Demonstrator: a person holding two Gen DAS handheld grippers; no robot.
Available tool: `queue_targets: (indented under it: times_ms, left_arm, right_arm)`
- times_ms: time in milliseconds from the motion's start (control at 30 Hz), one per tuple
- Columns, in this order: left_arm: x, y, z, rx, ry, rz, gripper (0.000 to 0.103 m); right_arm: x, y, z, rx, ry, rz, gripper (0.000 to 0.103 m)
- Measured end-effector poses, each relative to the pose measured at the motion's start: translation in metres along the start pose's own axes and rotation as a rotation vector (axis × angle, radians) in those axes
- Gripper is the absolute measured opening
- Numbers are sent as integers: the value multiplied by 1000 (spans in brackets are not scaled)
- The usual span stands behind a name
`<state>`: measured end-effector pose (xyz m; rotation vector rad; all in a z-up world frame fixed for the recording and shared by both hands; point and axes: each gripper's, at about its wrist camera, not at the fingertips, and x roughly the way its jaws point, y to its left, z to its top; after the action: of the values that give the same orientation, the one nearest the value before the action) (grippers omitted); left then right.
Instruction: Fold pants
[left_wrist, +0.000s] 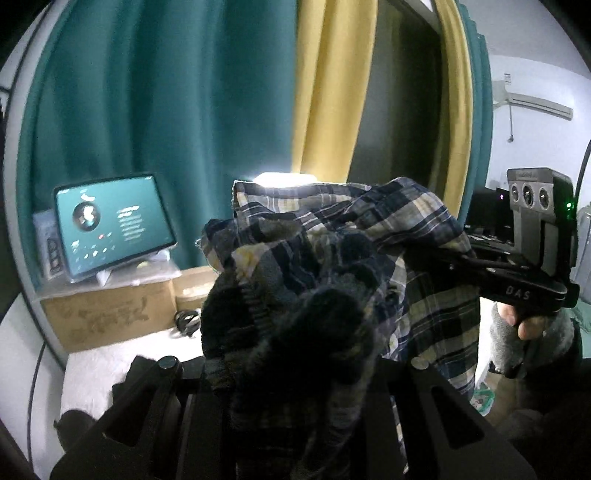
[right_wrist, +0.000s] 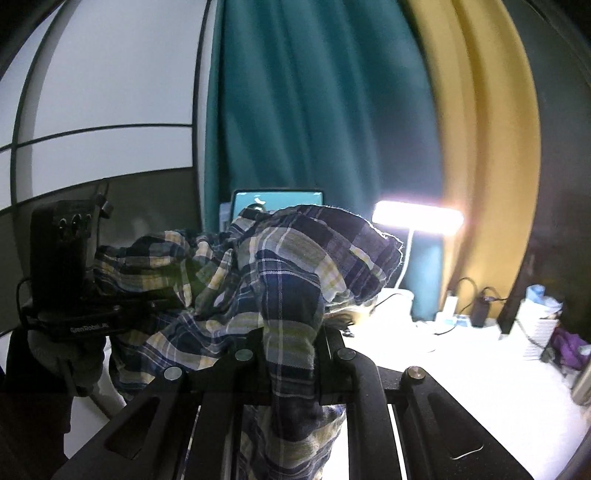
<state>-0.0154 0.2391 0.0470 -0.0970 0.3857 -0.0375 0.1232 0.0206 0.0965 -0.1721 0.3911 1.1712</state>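
Plaid pants (left_wrist: 332, 258) are held up in the air above a white table (right_wrist: 461, 369), bunched between both grippers. The left gripper (left_wrist: 295, 369) is clamped on a dark wad of the cloth. The right gripper (right_wrist: 291, 354) is closed on a fold that hangs through its jaws. A lit tablet (left_wrist: 114, 225) and a bright lamp (right_wrist: 417, 218) are seen behind, against teal curtains (left_wrist: 166, 110).
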Motion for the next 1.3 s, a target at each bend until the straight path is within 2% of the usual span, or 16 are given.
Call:
queue_targets:
  times_ms: [233,700,900,933,1000,1100,1167,1233,1300]
  left_arm:
    - [9,27,-23,-47,62,23,15]
    - [104,63,-59,-145,275,-8,16]
    - [135,71,-71,-174,353,6,16]
    - [140,75,-73,-180,366,16,20]
    - [147,81,-77,-195,391,37,20]
    - [155,89,-81,-235,424,35,25]
    - [156,94,-84,-245,442,70,38]
    - [156,100,-83,-265,452,79,44]
    - [152,103,-79,-265,443,94,52]
  right_arm:
    - [47,-4,-26,58,106,39,13]
    - [129,-68,-85,227,292,41,13]
    - [154,-92,-110,299,355,58,13]
    - [156,-93,-113,303,363,58,13]
    - [165,-101,-120,327,386,63,13]
    - [173,-108,-128,353,416,70,13]
    - [177,-112,-133,368,435,67,13]
    - [180,-118,-137,387,449,74,14]
    - [182,-123,-139,396,456,61,24]
